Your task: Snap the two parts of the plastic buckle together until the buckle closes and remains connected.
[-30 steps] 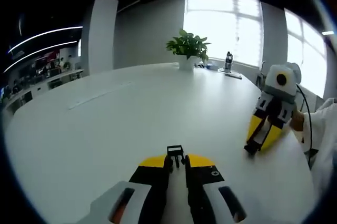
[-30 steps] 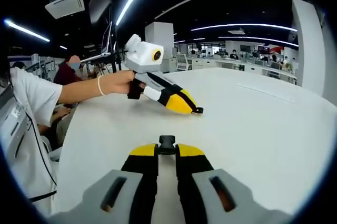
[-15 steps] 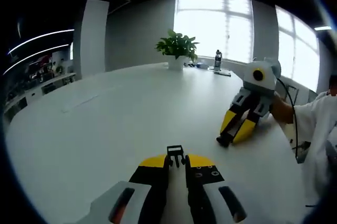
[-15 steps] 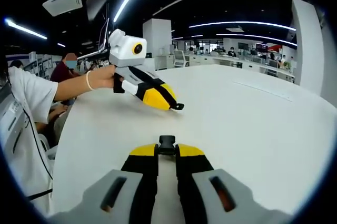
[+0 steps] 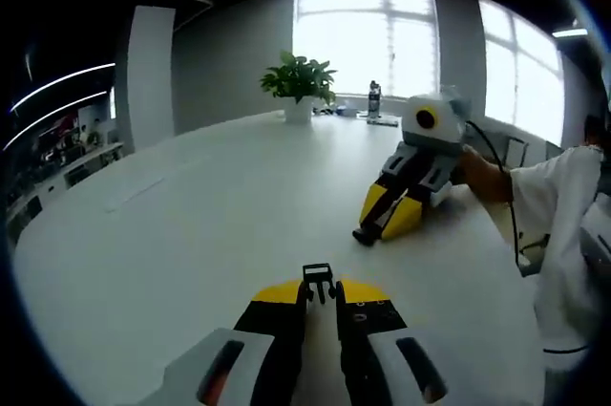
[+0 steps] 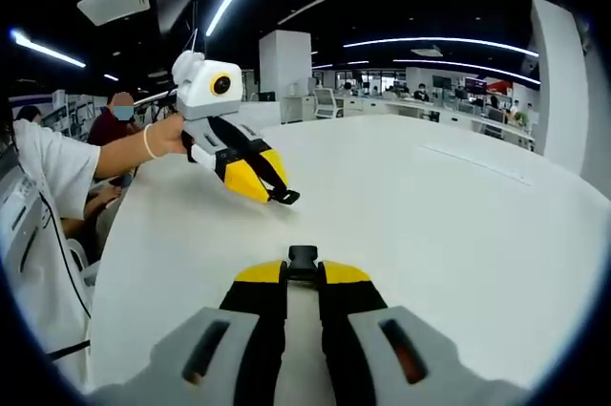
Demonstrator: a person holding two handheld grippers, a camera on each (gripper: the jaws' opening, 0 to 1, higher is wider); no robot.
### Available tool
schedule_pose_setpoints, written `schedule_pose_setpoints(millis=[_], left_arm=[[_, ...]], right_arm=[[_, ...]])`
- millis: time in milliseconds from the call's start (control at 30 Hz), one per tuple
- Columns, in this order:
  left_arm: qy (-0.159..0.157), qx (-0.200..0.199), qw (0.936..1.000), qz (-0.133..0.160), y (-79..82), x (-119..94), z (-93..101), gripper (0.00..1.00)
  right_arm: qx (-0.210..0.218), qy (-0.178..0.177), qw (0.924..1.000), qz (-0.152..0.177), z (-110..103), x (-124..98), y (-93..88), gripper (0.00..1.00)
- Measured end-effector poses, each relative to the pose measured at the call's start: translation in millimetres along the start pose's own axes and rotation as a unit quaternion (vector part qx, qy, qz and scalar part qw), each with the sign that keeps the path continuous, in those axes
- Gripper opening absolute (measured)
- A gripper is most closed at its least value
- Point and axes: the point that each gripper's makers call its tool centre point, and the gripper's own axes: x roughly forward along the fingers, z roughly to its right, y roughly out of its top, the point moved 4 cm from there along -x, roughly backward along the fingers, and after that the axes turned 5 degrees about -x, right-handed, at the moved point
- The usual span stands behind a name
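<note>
My left gripper (image 5: 319,293) rises from the bottom of the left gripper view, shut on the pronged black buckle part (image 5: 318,276), just above the white table (image 5: 210,215). In the right gripper view my right gripper (image 6: 303,275) is shut on the other black buckle part (image 6: 303,257). The two grippers are apart, their tips pointing roughly toward each other. The right gripper (image 5: 366,234) enters the left gripper view from the right, tip low over the table. The left gripper (image 6: 284,198) comes into the right gripper view from the left, a small black piece at its tip.
A potted plant (image 5: 299,81) and a bottle (image 5: 373,100) stand at the table's far edge by the windows. A person's white sleeve (image 5: 563,224) and hand are at the right. Desks and seated people (image 6: 115,124) lie beyond the table.
The left view has swung, so the plant has slid left. The right gripper sits further left and nearer in it. In the right view the left gripper has moved left. Both stay shut.
</note>
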Motion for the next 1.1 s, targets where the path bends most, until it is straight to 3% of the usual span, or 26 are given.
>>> schedule_pose_setpoints(millis=[533,1100], left_arm=[[-0.055,0.046,0.9972,-0.021,-15.2,-12.9,18.3,0.12],[-0.034,0.043,0.9984,-0.016,-17.5,-25.0,12.6,0.13]], right_arm=[[-0.003,0.021,0.9998,0.003,5.0,5.6,-0.3,0.12],[-0.004,0.020,0.9998,-0.001,6.6,8.3,1.7,0.12]])
